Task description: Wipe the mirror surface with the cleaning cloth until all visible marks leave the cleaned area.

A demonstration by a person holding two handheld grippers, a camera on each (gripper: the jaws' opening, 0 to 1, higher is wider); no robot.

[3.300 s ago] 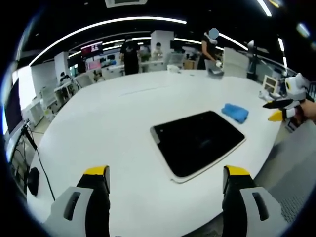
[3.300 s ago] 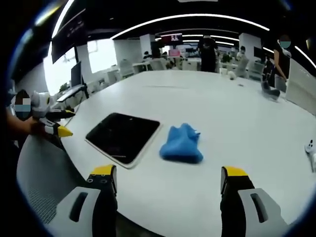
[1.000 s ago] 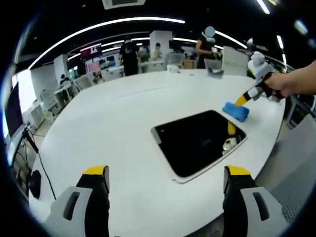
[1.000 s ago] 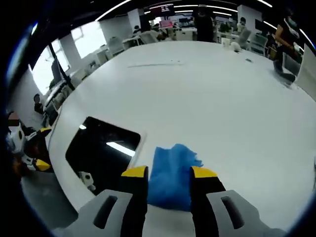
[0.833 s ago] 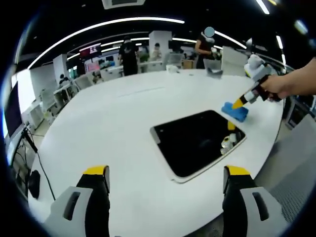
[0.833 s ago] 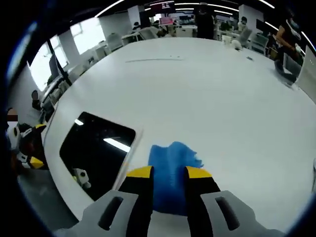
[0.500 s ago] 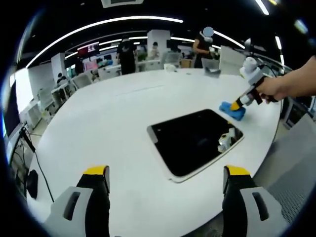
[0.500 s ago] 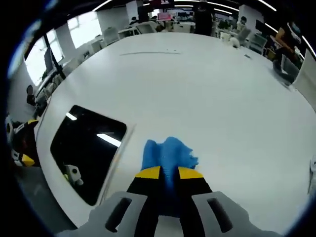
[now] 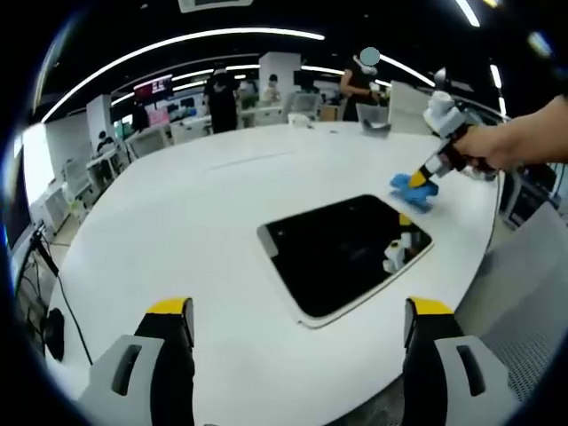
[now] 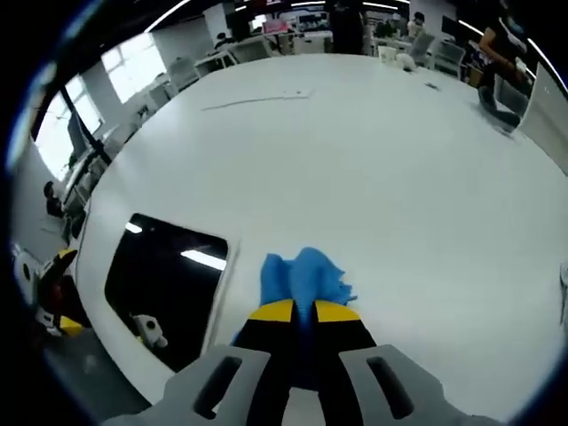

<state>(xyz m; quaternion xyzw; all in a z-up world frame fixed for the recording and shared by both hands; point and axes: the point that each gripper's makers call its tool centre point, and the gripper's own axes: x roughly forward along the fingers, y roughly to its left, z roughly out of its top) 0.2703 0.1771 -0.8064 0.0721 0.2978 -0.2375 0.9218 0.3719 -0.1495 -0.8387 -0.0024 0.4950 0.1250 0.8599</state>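
A flat rectangular mirror (image 9: pixel 342 250) with a pale rim lies on the white table (image 9: pixel 195 222); it looks dark and reflects ceiling lights. In the right gripper view the mirror (image 10: pixel 164 275) sits at lower left. A blue cleaning cloth (image 10: pixel 300 276) lies just right of it, and my right gripper (image 10: pixel 304 312) is shut on its near edge. In the left gripper view the cloth (image 9: pixel 411 188) lies past the mirror's far corner, with the right gripper (image 9: pixel 424 176) and a person's hand on it. My left gripper (image 9: pixel 293 311) stands open at the table's near edge, nothing between its jaws.
The table's rounded edge (image 9: pixel 461 293) runs close to the mirror's right side, with grey floor beyond. A thin line (image 10: pixel 256 98) marks the table's far part. Small objects (image 10: pixel 410 60) and several people stand at the far end. A monitor and cables (image 9: pixel 40 266) sit left of the table.
My right gripper came down over the blue cloth and its jaws went from open to shut on it. The left gripper stayed open and barely shifted.
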